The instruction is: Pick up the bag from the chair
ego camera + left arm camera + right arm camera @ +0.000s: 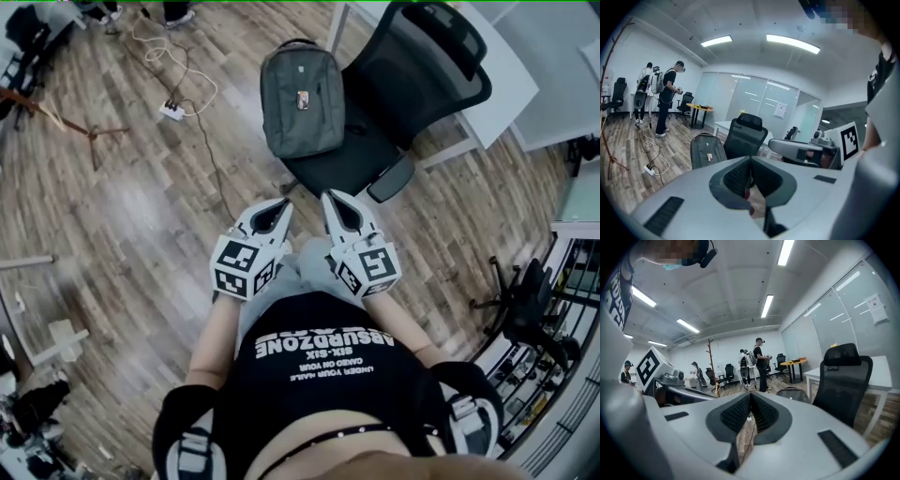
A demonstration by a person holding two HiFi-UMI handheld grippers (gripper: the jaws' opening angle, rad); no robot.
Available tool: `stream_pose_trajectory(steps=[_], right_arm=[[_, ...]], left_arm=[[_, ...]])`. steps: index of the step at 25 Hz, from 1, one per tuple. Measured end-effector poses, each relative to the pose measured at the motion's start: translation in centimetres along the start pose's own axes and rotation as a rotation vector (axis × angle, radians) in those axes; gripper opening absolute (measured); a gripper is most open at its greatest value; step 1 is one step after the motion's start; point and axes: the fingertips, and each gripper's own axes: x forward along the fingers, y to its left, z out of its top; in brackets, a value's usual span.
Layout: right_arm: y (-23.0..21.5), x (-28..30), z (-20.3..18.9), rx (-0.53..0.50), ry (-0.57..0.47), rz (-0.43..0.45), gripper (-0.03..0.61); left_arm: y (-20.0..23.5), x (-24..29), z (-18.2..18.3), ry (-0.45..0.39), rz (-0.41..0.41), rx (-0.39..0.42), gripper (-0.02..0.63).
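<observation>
Between the left gripper's (750, 161) jaws nothing is held: the two dark ribbed pads meet in a closed seam. The right gripper (751, 397) reads the same, jaws pressed together and empty. From the head view the left gripper (283, 203) and the right gripper (331, 198) sit side by side just in front of the person's body, both pointing forward and slightly down toward the chair (427, 70).

Ahead of both tips, well apart from them, the grey bag (302, 98) stands on the front part of the seat of the black chair. It looks roughly upright, its long axis running top to bottom with the carry handle at the upper end, and its front panel faces the grippers. From the left gripper view the bag (707, 151) lies a little left of the jaw line, with the chair (746, 133) behind it. From the right gripper view the bag (799, 394) lies to the right, beside the chair (846, 380). So it sits almost on the midline between the two grippers, perhaps a touch nearer the left one.

Judging by that, neither gripper can take the bag yet. Both need to close the gap forward, and the chosen jaws must open before they reach the handle at the top.

Beyond the chair stands a white counter (506, 84), and a cable (202, 141) trails across the wooden floor (112, 216).
</observation>
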Motion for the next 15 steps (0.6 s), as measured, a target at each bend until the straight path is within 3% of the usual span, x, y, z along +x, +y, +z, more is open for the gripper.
stream_pose_trajectory(steps=[7, 15], right_arm=[[-2.0, 2.7, -0.9, -0.025, 0.069, -0.049, 0.017], [-6.6, 9.2, -0.4, -0.015, 0.100, -0.053, 0.017]], left_arm=[[4.3, 1.3, 1.0, 0.016, 0.013, -0.036, 0.025], [9.0, 7.2, 3.7, 0.055, 0.022, -0.027, 0.025]])
